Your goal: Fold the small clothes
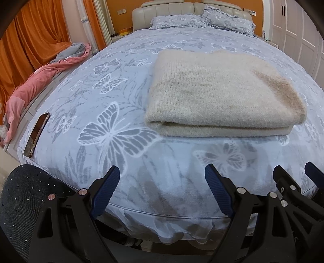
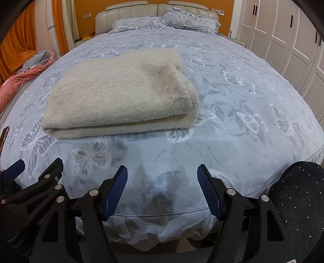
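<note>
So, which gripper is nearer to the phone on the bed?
Left. The left gripper hovers right of the phone; the right gripper sits farther right, beyond it.

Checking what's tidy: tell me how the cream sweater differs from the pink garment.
The cream sweater is folded into a neat rectangular stack; the pink garment sprawls loose and crumpled. The cream sweater lies on the bed; the pink garment lies beside it, off the mattress. The sweater is fuzzy knit; the pink one looks smoother. Neither is held.

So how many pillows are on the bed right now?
2: one pillow lies flat at the headboard, the other pillow leans beside it on the right. More may be hidden behind them.
</note>
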### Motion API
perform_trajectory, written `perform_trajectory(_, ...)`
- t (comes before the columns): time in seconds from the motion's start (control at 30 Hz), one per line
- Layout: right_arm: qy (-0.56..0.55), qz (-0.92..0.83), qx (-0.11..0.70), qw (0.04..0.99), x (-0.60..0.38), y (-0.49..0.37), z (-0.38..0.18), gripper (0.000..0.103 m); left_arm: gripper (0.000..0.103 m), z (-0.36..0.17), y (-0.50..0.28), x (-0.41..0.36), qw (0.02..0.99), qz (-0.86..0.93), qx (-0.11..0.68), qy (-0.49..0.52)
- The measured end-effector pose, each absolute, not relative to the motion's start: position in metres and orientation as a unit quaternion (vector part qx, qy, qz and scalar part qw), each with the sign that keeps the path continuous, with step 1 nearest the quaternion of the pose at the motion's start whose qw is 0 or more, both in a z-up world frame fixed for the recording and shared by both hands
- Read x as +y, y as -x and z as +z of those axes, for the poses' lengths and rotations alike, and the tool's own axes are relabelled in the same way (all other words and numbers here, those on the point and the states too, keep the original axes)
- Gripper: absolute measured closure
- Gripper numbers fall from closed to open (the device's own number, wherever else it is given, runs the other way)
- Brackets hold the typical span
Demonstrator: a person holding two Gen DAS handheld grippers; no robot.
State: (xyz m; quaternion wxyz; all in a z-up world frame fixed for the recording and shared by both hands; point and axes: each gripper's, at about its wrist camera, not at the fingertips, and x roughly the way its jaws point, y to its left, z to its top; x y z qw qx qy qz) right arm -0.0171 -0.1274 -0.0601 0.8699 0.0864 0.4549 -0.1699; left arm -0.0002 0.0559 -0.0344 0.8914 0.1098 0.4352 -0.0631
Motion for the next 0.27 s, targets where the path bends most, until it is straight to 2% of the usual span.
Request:
perform_trajectory(0.13, -0.082, -0.175, 0.458, 0.867, -0.1263, 0.0167, -0.0605, 0.033, 0.025, -0.0348, 0.0019, 0.0526, 0.891, -0.064, 0.435, -0.114)
perform_trajectory(0.27, -0.076, -0.175, 0.462, 0.866, -0.1244, 0.0157, -0.0611, 0.033, 0.025, -0.0360, 0.0007, 0.0511, 0.889, -0.064, 0.439, -0.113)
